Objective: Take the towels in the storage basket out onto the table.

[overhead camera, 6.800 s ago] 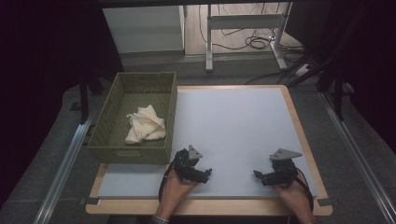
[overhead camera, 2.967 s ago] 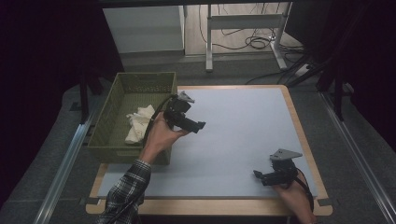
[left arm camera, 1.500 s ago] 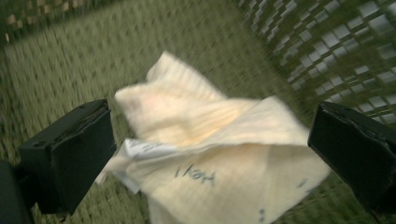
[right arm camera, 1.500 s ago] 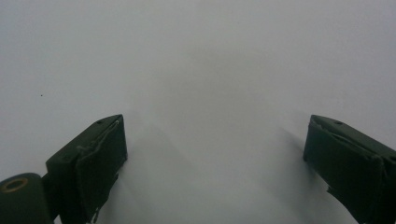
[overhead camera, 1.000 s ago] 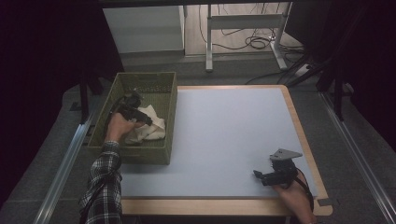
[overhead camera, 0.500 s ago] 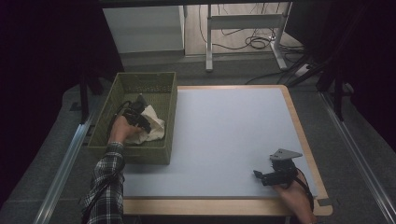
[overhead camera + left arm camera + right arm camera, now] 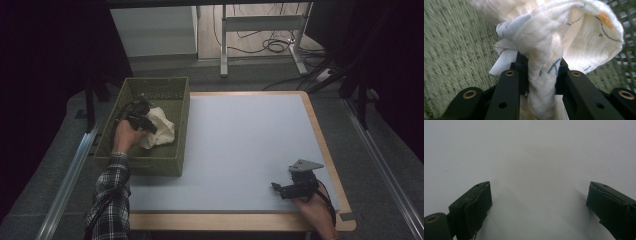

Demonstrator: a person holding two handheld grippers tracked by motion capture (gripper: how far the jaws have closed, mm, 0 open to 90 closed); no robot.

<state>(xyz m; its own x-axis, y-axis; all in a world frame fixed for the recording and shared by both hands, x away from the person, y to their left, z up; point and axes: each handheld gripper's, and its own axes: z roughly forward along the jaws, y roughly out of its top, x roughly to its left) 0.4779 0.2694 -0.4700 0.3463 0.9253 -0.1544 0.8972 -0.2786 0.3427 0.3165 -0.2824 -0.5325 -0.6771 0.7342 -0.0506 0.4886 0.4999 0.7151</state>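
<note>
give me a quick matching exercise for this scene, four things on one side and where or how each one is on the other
Things:
1. white cloth
2. green basket
3. left tool
4. right tool

States:
a. jaws apart over the bare table top
b. stands at the table's left edge
c. bunched, a fold pinched between two black jaws
d. down inside the basket, closed on fabric

Pairs: 1-c, 2-b, 3-d, 4-a

Basket (image 7: 172, 155) is sitting at the desk's (image 7: 240, 145) left edge, cloth (image 7: 161, 131) lying inside it with the left tool (image 7: 150, 127); right tool (image 7: 280, 189) is resting lower right.
</note>
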